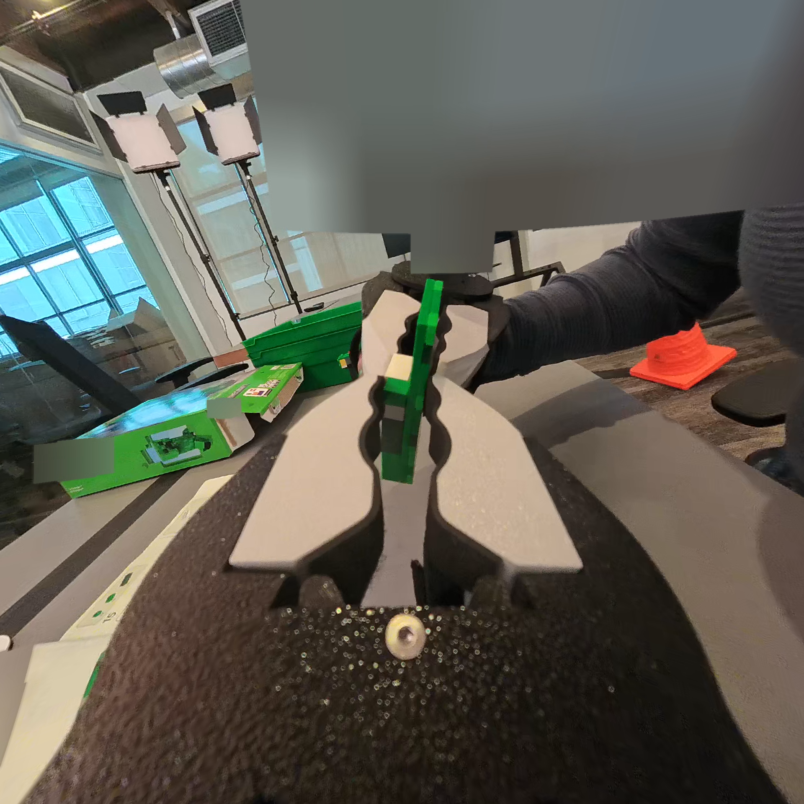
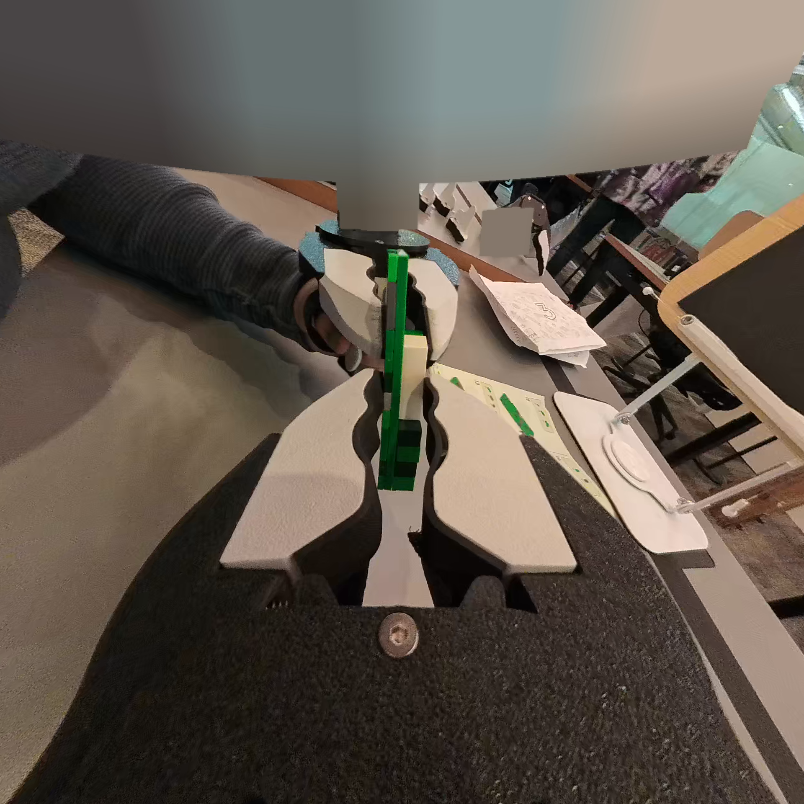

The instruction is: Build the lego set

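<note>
The left gripper [image 1: 402,417] has its grey fingers [image 1: 330,457] drawn narrow onto the near end of a green lego assembly [image 1: 407,391], a thin stack of plates standing on edge in the air above the table [image 1: 652,478]; a cream brick [image 1: 398,364] and small grey tiles sit on the side of the stack facing the left finger. The right gripper [image 2: 402,417] pinches the other end of the same lego assembly [image 2: 393,391] just as narrowly; here the cream brick [image 2: 413,361] faces the right finger, with dark and light green blocks stacked just nearer the camera. Each gripper shows in the other's view, closed on the far end, a dark ribbed sleeve [image 1: 609,313] behind it. Outward, the green set box [image 1: 161,439] lies on the table near stacked green trays [image 1: 304,348]; its printing is not repeated here. An instruction booklet [image 2: 504,400] with printed building steps lies open under the right fingers; a numbered paper bag [image 2: 535,317] rests beyond it; a white plate-like stand base [image 2: 631,470] sits at the table edge.
</note>
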Action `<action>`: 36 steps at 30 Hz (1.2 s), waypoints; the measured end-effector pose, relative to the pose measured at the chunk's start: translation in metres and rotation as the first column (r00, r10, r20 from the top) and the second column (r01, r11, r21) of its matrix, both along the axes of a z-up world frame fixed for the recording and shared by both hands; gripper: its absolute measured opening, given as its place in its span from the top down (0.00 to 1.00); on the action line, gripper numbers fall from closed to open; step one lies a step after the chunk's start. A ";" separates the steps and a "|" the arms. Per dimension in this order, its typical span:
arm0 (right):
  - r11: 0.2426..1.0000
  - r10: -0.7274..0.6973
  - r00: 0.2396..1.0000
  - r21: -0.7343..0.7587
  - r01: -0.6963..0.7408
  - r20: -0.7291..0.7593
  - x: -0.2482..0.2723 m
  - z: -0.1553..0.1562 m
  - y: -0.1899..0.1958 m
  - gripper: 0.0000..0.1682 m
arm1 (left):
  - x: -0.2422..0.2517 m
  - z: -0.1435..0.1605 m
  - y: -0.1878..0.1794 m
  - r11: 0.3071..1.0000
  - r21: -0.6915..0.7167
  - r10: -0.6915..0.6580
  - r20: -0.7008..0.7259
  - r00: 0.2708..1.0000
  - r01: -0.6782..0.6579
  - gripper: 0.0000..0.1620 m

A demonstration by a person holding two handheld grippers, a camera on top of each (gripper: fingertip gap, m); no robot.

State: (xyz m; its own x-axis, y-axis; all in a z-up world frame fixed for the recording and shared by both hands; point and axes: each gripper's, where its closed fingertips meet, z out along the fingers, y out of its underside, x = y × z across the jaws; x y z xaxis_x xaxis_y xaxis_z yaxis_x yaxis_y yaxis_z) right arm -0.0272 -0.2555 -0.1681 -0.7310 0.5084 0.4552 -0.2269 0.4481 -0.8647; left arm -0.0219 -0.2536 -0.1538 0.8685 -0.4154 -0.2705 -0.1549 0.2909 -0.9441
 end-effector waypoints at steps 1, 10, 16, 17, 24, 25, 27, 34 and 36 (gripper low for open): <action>1.000 0.007 1.000 0.000 -0.007 0.003 0.001 0.000 0.000 0.90 | 0.001 0.000 0.000 1.000 -0.001 -0.001 -0.007 1.000 0.001 0.89; 0.998 -0.013 1.000 0.066 0.012 0.014 0.006 -0.004 -0.001 0.90 | 0.006 -0.003 -0.001 1.000 -0.012 -0.017 -0.043 0.999 0.016 0.89; 0.984 -0.099 0.995 0.149 0.101 -0.017 0.004 -0.006 -0.002 0.81 | 0.003 -0.013 0.005 0.998 -0.052 0.032 -0.105 0.994 -0.038 0.89; 0.979 -0.115 0.993 0.167 0.116 -0.013 0.003 -0.009 -0.001 0.82 | 0.004 -0.015 0.006 0.998 -0.059 0.031 -0.115 0.993 -0.038 0.89; 0.980 -0.092 0.996 0.179 0.092 -0.008 0.007 -0.009 0.003 0.89 | 0.005 -0.012 0.006 0.998 -0.062 0.012 -0.059 0.998 -0.016 0.82; 0.981 -0.083 0.997 0.174 0.082 -0.001 0.008 -0.009 0.003 0.90 | 0.003 -0.011 0.007 0.998 -0.050 0.029 -0.051 0.998 -0.032 0.80; 0.984 -0.069 0.998 0.164 0.069 -0.006 0.010 -0.008 0.003 0.90 | 0.003 -0.011 0.006 0.999 -0.047 0.025 -0.050 0.998 -0.027 0.80; 0.991 -0.020 1.000 0.130 0.018 0.014 0.015 -0.009 0.003 0.90 | 0.013 -0.015 0.002 0.997 -0.067 -0.041 -0.084 0.996 0.036 0.90; 0.994 -0.017 0.999 0.108 0.012 0.045 0.015 -0.011 0.002 0.90 | 0.013 -0.017 0.003 0.995 -0.086 -0.050 -0.082 0.995 0.043 0.90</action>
